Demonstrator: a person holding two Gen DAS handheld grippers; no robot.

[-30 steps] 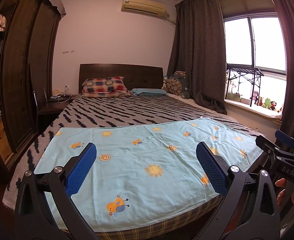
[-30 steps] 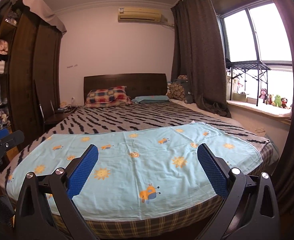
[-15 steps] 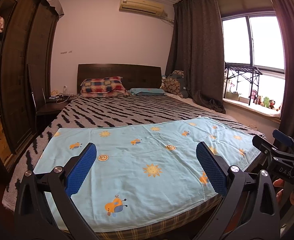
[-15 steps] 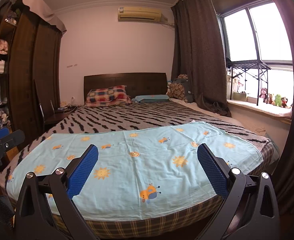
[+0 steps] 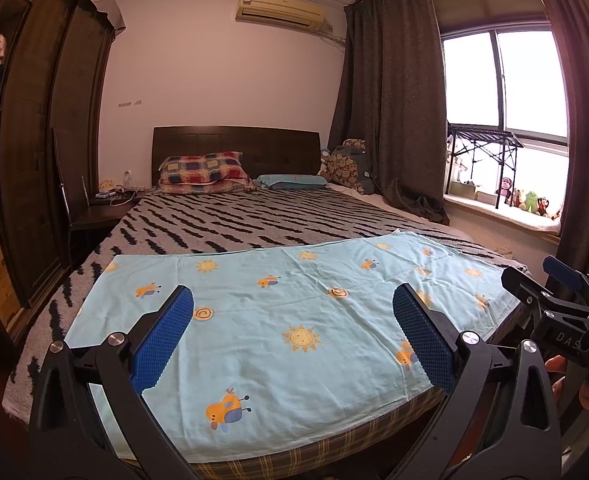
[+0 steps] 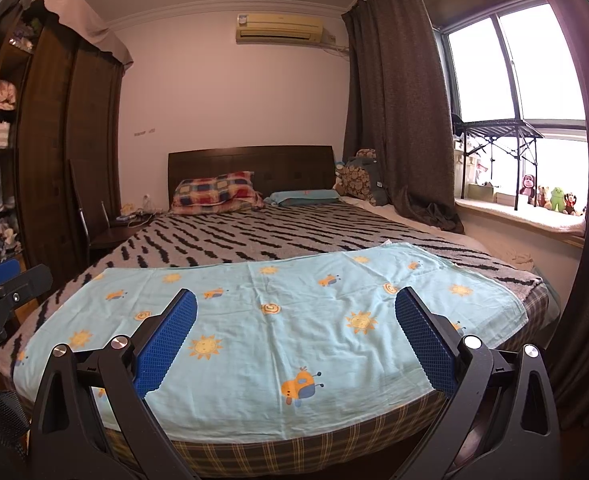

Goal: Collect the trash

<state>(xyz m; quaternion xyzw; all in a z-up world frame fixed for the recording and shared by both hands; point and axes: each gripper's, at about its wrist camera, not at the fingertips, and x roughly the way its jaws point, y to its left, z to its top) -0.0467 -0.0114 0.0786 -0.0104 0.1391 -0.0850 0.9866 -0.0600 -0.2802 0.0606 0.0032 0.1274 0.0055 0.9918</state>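
— So where do the grippers stand?

— Both hang off the foot of the bed point(image 5: 278, 216), facing its headboard point(image 5: 236, 146). The left gripper point(image 5: 293, 334) has its jaws spread wide with nothing between the blue pads point(image 5: 162, 340). The right gripper point(image 6: 295, 336) is the same, jaws wide apart and empty.

— Can each see the other?

— Yes. From the left wrist view the right gripper shows at the bed's right corner, with fingertips of a hand point(image 5: 556, 366) under it. From the right wrist view the left gripper point(image 6: 2, 280) pokes in beside the bed's left edge.

— And the trash?

— No trash can be made out in either view. A light blue sheet point(image 5: 294, 320) with suns and small cartoon creatures lies flat across the foot of the bed, over a striped blanket point(image 5: 254, 220). Nothing rests on the sheet.

— What else is around the bed?

— At its head lie a checked pillow point(image 5: 204, 172) and a blue pillow point(image 5: 292, 181). Left of the bed stands a dark wardrobe point(image 5: 42, 152), with a nightstand point(image 5: 102, 210) between it and the headboard. Right of the bed hang a curtain point(image 5: 390, 100) and a window point(image 5: 502, 80), with soft toys point(image 5: 528, 200) on the sill. An air conditioner point(image 5: 280, 10) sits on the wall above the headboard.
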